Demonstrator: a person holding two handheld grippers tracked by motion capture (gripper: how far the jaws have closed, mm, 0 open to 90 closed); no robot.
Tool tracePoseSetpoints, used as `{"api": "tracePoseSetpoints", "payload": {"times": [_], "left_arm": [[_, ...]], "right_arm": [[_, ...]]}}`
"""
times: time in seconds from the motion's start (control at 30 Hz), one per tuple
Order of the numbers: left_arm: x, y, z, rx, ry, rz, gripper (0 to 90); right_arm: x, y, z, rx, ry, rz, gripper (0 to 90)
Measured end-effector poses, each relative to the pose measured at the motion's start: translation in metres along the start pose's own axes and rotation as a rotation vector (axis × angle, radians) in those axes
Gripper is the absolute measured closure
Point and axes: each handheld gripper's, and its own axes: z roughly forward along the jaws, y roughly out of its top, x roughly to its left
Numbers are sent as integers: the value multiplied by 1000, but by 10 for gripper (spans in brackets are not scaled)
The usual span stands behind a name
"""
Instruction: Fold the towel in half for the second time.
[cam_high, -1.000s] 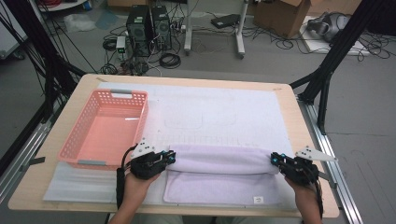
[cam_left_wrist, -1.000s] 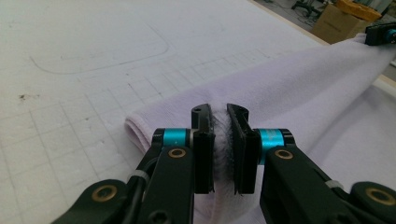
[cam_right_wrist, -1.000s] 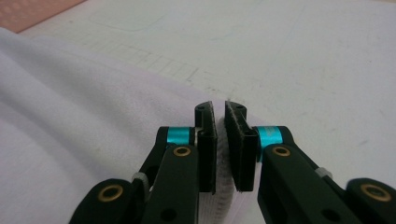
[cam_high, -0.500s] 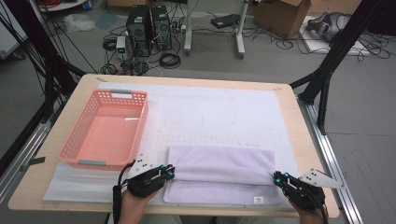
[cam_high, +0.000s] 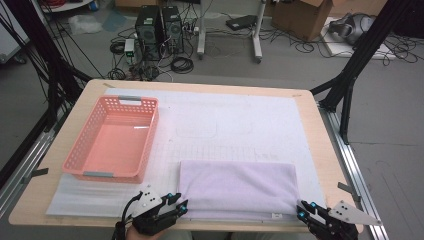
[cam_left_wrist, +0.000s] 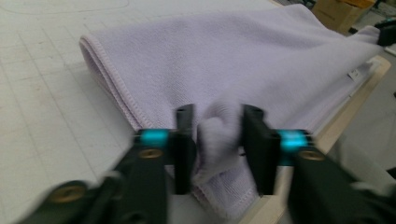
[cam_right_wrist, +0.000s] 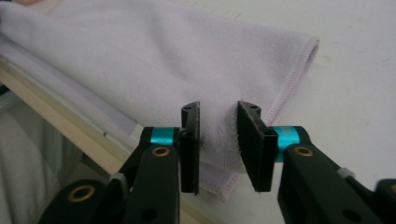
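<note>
A lavender towel (cam_high: 237, 187) lies folded flat on the white mat, its near edge along the table's front. My left gripper (cam_high: 181, 205) is at the towel's near left corner. In the left gripper view a puff of towel (cam_left_wrist: 219, 135) stands between the jaws of that gripper (cam_left_wrist: 218, 116), which have just been opening and no longer press on it. My right gripper (cam_high: 302, 209) is at the near right corner. In the right gripper view its jaws (cam_right_wrist: 218, 112) have likewise just been opening, with the towel's corner (cam_right_wrist: 217, 140) loose between them.
An empty pink basket (cam_high: 112, 140) stands on the left of the white mat (cam_high: 240, 120). The wooden table's front edge (cam_high: 75, 222) runs just under both grippers. Black frame legs, computers and cables are on the floor beyond the table.
Both grippers came toward the front edge, drawing the towel's held edge over onto its near edge. The towel now lies folded flat, and both pairs of jaws have parted.
</note>
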Motion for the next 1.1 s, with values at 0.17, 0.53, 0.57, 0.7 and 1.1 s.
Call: {"api": "tracePoseSetpoints", "payload": {"times": [0.17, 0.53, 0.57, 0.7, 1.1], "left_arm": [[3, 7, -9, -91, -7, -6, 459], [12, 14, -3, -101, 14, -42, 461], [12, 14, -4, -99, 14, -40, 461], [14, 15, -6, -101, 24, -40, 460], [24, 21, 12, 11, 94, -61, 438]], "right_arm": [[-6, 10, -16, -111, -30, 31, 648], [-3, 9, 29, 126, 84, -42, 822], [1, 8, 22, 132, 97, -73, 824], [7, 3, -3, 122, 166, -110, 744], [-17, 13, 0, -1, -7, 30, 589]]}}
